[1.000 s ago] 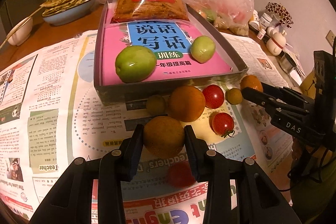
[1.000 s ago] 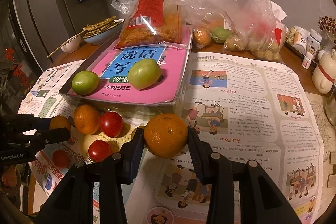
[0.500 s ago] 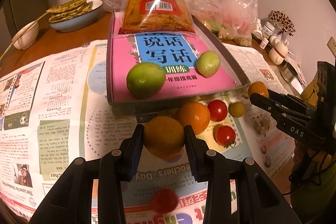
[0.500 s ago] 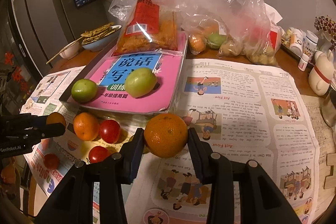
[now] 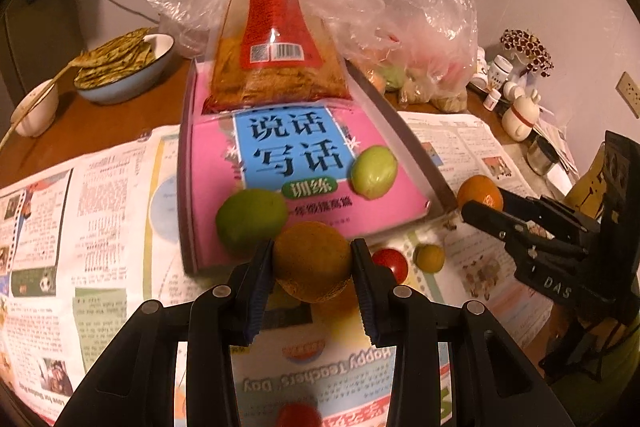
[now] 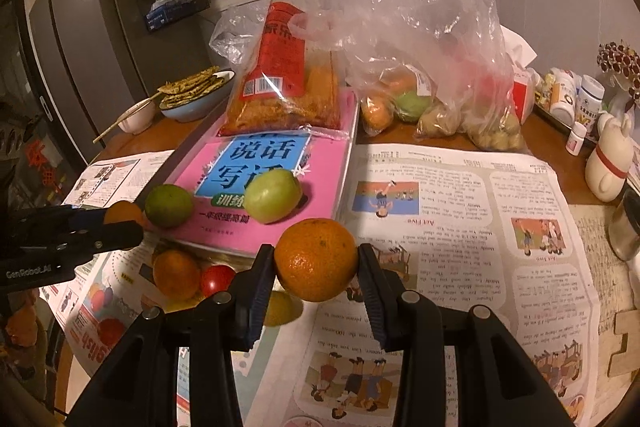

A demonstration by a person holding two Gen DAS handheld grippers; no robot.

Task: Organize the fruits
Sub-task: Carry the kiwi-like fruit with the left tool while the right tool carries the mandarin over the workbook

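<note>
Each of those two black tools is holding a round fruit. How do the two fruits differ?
The fruit in the left tool is a dull brownish orange fruit with a matte, rough-looking skin; the bright orange in the right tool is vivid, with a glossier, dimpled peel. The left one hangs before the box's near edge, the right one over the newspaper. Both are round, similar in size and clamped off the table.

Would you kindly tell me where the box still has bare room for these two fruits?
Free: pink book cover between the snack bag and green fruits. Crowded: newspaper in front, with tomato and orange.
</note>
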